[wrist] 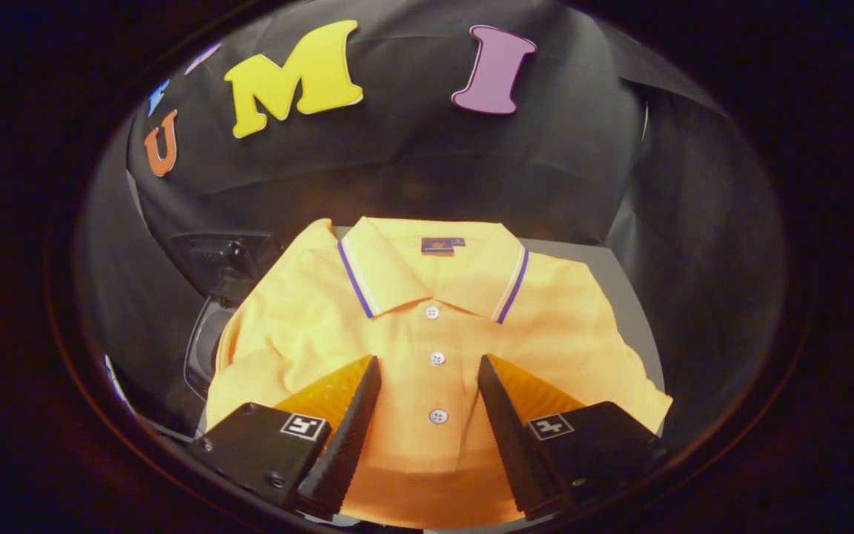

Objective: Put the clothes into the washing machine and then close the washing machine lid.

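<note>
- The tongs (pixel 427 371) hang spread wide over the folded orange polo shirt (pixel 427 341), nothing pinched between them.
- The shirt lies flat on the grey counter (pixel 612 274), collar away from the tongs, placket running straight up the gap between the two fingers — the buttons (pixel 437 358) sit right in that gap.
- Both fingers (pixel 356 415) look to be just above the cloth; whether the tips touch the fabric I cannot tell.
- Off to the left of the shirt there is a dark housing with a curved, pale-rimmed opening (pixel 204 341) — likely the washing machine, though it is too dim and cut off to be sure. Its lid cannot be made out.
- My read: this is the very first step — the pick-up of the clothes. Nothing is in the machine yet, and the lid comes last.
- The next move calls for the tongs to drop onto the shirt front and gather a good fold of fabric — a shallow bite on one layer could let the folded shirt spill open on the lift.
- Then a carry leftwards to that opening.
</note>
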